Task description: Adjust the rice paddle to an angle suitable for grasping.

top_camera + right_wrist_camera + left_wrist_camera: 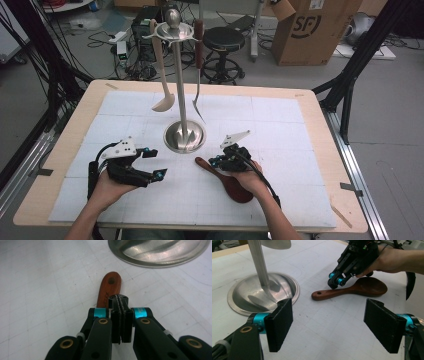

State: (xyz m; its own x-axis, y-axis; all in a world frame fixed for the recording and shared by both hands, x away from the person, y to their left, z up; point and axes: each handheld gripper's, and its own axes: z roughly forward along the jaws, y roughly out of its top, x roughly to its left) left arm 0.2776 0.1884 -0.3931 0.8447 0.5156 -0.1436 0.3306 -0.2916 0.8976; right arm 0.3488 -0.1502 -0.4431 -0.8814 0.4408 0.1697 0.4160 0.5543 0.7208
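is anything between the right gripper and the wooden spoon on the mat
Nothing visible does. The right gripper, its jaws shut, hangs right over the handle of the wooden spoon, with only bare white mat around it. The metal stand sits off to the side.

In the right gripper view, the right gripper covers most of the wooden spoon: its holed handle end shows toward 12 o'clock, and whether the pressed-together jaws touch the wood cannot be told. The steel stand base is cut by the top edge at 1 o'clock.

In the left gripper view, the stand's pole runs off the top edge at 11 o'clock.

In the high view, the person's right hand hides part of the spoon's bowl at 5 o'clock, and both forearms leave the bottom edge.
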